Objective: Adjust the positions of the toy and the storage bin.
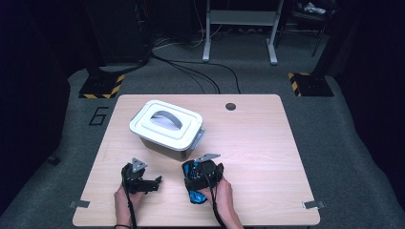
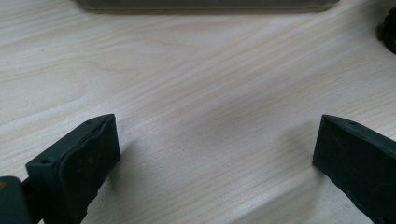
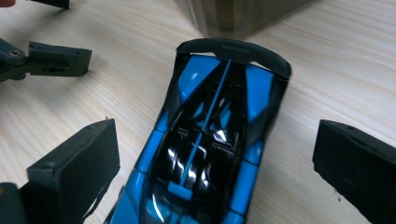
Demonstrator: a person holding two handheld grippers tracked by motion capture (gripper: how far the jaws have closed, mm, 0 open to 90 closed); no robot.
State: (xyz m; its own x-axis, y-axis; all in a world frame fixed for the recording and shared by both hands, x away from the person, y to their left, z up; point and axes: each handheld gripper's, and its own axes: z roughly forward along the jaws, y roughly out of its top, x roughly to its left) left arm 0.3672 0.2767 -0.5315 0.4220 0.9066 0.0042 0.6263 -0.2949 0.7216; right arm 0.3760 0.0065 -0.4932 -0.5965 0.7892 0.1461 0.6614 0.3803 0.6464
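**Right gripper view: toy car sits between spread fingers, ready for a pinch**

The right gripper view looks down along a blue and black toy car [image 3: 210,140] lying flat on the wooden surface [image 3: 327,70]. Its dark rear wing points toward the base of a lidded container [image 3: 238,14] just beyond. The fingers [image 3: 74,172] of the right gripper [image 3: 215,163] stand wide apart, one on each flank of the car, neither touching the body. In the high view the car [image 1: 196,195] shows as a blue patch under the right gripper [image 1: 203,174], near the front edge, with the white-lidded container [image 1: 167,129] close behind it.

The left gripper [image 2: 215,158] hovers low over bare wood, its fingers also spread and holding nothing; in the high view it [image 1: 141,181] sits just left of the car.

The step in hand looks like grasping the car. To do it well, the right gripper should probably come a little lower so the pads meet the car's sides at its widest middle, not the tapering nose or the thin wing. Keeping the fingers square to the car's long axis would stop it twisting out, since the glossy shell looks slippery. Closing slowly and evenly should keep the wheels from rolling it forward into the container.
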